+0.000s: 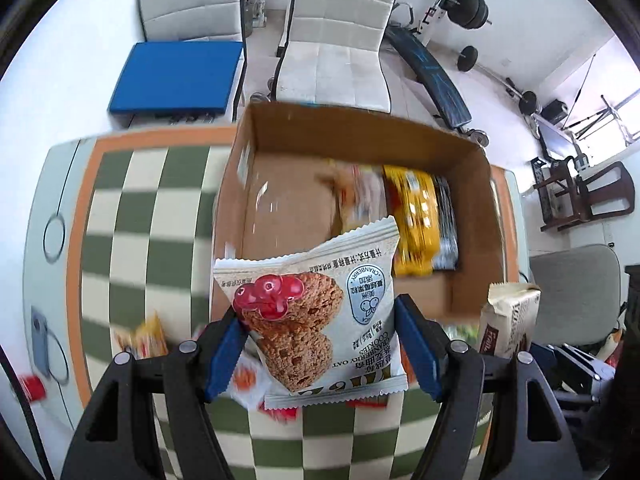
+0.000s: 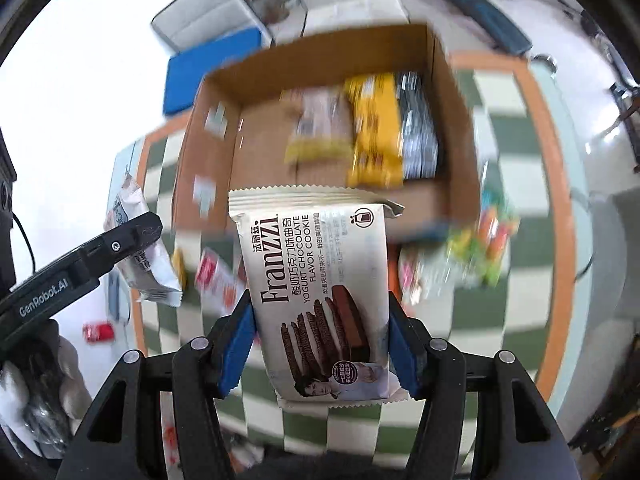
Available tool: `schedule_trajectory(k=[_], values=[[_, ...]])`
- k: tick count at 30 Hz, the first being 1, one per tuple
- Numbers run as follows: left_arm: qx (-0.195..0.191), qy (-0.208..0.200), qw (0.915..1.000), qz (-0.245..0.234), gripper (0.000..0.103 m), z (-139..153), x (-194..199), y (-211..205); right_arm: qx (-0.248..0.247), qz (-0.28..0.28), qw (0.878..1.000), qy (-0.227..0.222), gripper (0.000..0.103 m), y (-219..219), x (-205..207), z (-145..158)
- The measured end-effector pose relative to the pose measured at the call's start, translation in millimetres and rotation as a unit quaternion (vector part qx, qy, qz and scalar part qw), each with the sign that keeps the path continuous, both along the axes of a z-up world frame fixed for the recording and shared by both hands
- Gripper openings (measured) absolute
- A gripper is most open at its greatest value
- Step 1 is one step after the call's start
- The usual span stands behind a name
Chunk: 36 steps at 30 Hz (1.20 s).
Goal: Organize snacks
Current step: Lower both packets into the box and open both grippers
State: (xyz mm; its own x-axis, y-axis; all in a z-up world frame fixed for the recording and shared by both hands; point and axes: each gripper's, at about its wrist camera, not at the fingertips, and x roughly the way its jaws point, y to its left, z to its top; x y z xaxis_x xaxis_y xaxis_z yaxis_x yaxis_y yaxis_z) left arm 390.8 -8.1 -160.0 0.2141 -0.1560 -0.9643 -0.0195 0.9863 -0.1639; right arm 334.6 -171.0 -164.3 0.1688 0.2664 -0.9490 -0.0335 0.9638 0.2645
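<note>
My left gripper (image 1: 320, 332) is shut on a white cranberry oat cookie packet (image 1: 316, 308), held above the table just before the open cardboard box (image 1: 360, 128). My right gripper (image 2: 320, 320) is shut on a white Franzzi yogurt chocolate cookie pack (image 2: 316, 280), also held in front of the box (image 2: 320, 52). The box holds a yellow packet (image 1: 412, 220), a dark packet (image 1: 446, 224) and a pale packet (image 1: 356, 188) along its right side. The Franzzi pack shows at the right of the left wrist view (image 1: 508, 320), and the left gripper with its packet at the left of the right wrist view (image 2: 132, 240).
The box stands on a green-and-cream checkered cloth (image 1: 132, 220) with an orange border. Loose snacks lie on the cloth: a colourful candy bag (image 2: 484, 248), red-and-white packets (image 2: 216, 276), an orange packet (image 1: 148, 338). White chairs (image 1: 340, 40) and a blue cushion (image 1: 176, 76) stand beyond the table.
</note>
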Motion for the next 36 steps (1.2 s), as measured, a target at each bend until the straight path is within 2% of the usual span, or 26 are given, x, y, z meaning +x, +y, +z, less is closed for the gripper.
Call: schedule_trajectory(k=[4, 9, 14, 18, 22, 23, 24, 26, 32, 36], values=[[0.005, 0.044, 0.9990, -0.006, 0.070, -25, 64, -1, -0.011, 0.002, 1.000, 0.003, 0.063, 12, 57, -3], [0.018, 0.099, 0.9948, -0.017, 0.070, -71, 119, -3, -0.007, -0.004, 0.998, 0.054, 0.063, 26, 104, -39], [0.025, 0.128, 0.9911, -0.026, 0.070, -105, 147, -2, -0.003, -0.005, 0.995, 0.095, 0.063, 31, 124, -77], [0.029, 0.139, 0.9895, -0.030, 0.071, -118, 156, -5, 0.000, -0.009, 0.993, 0.118, 0.063, 32, 132, -101], [0.025, 0.150, 0.9879, -0.029, 0.071, -127, 160, -6, 0.006, -0.010, 0.990, 0.138, 0.065, 32, 137, -115], [0.024, 0.148, 0.9884, -0.023, 0.073, -126, 161, -5, 0.004, -0.010, 0.989, 0.147, 0.065, 32, 138, -118], [0.022, 0.148, 0.9886, -0.018, 0.078, -126, 161, -4, 0.003, -0.009, 0.989, 0.150, 0.068, 33, 139, -119], [0.011, 0.147, 0.9890, -0.012, 0.091, -124, 162, -1, -0.007, -0.007, 0.990, 0.144, 0.093, 33, 139, -118], [0.006, 0.130, 0.9915, -0.005, 0.092, -107, 156, 4, -0.044, 0.002, 0.993, 0.113, 0.093, 39, 138, -104], [0.007, 0.111, 0.9938, -0.008, 0.092, -92, 146, 4, -0.046, -0.008, 0.994, 0.097, 0.094, 33, 139, -93]])
